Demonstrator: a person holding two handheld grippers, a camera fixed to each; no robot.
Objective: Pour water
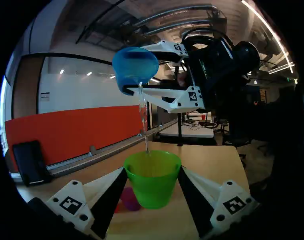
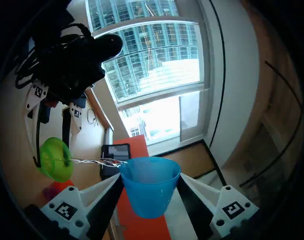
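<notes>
A green cup (image 1: 152, 184) stands upright between my left gripper's (image 1: 152, 173) fingers, which press on its sides just above the wooden table (image 1: 215, 160). Above it, my right gripper (image 1: 138, 70) is shut on a blue cup (image 1: 132, 66) tipped toward the green one. A thin stream of water (image 1: 143, 116) falls from the blue rim into the green cup. In the right gripper view the blue cup (image 2: 150, 188) sits between my right gripper's (image 2: 150, 180) fingers, and the water (image 2: 94, 161) arcs across to the green cup (image 2: 55, 159) held by the left gripper (image 2: 52, 154).
A purple cup (image 1: 130, 199) and a red one (image 1: 117, 208) lie on the table just behind the green cup. A black tablet (image 1: 30, 162) leans against the orange wall panel (image 1: 72, 132). The table's edge runs at the right, with office desks (image 1: 191, 130) beyond.
</notes>
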